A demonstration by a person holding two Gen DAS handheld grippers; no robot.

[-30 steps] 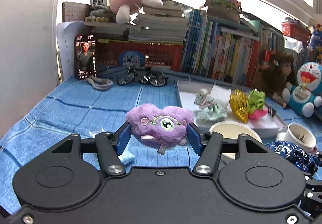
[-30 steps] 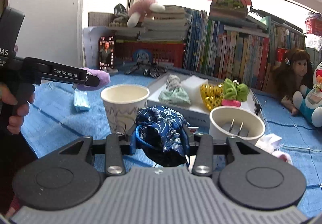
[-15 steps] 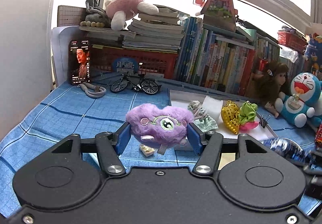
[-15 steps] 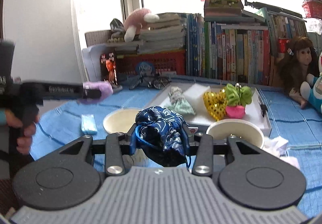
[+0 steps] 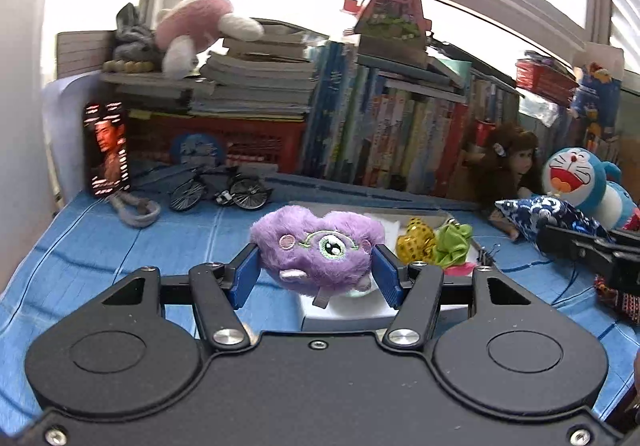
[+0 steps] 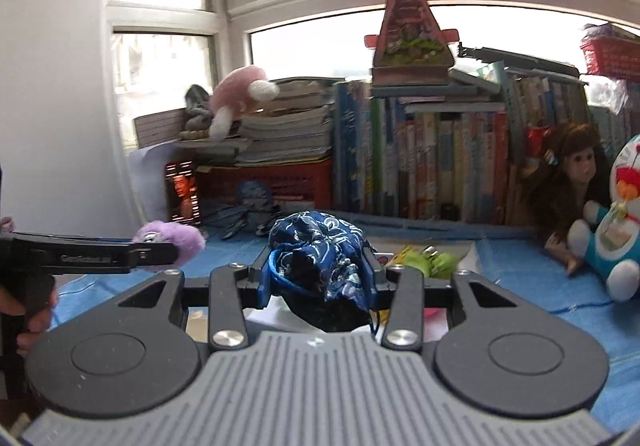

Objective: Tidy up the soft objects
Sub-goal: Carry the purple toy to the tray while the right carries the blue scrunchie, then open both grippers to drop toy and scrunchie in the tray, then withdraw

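Both tongs are closed on soft things and both are now higher than a second ago. The left gripper (image 5: 316, 270) holds the purple plush (image 5: 318, 248) between its blue pads, pressed at both sides, and the width of the jaws is the same as before. The right gripper (image 6: 318, 278) is narrow around the blue cloth pouch (image 6: 316, 246), which bulges over the pads; this grip also has not changed. What has changed is the view: one second ago the two paper cups stood close under the tongs, and now they are no more seen in either picture, and the white tray (image 5: 460, 215) sits lower in the left view, at about 3 o'clock from the plush. In it I see the yellow scrunchie (image 5: 416, 240) and the green scrunchie (image 5: 454, 242), touching each other. In the left view the pouch shows at 3 o'clock, in front of the doll (image 5: 510, 169) and the blue cat toy (image 5: 576, 181); in the right view the plush is at 9 o'clock, beside the phone (image 6: 183, 191). I judge that both things are lifted off the blue cloth (image 5: 100, 246) and are being carried toward the tray, so the picking step is finished and the placing is left. The near part of the tray is hidden behind the grippers, so I cannot tell surely how much free place remains there.
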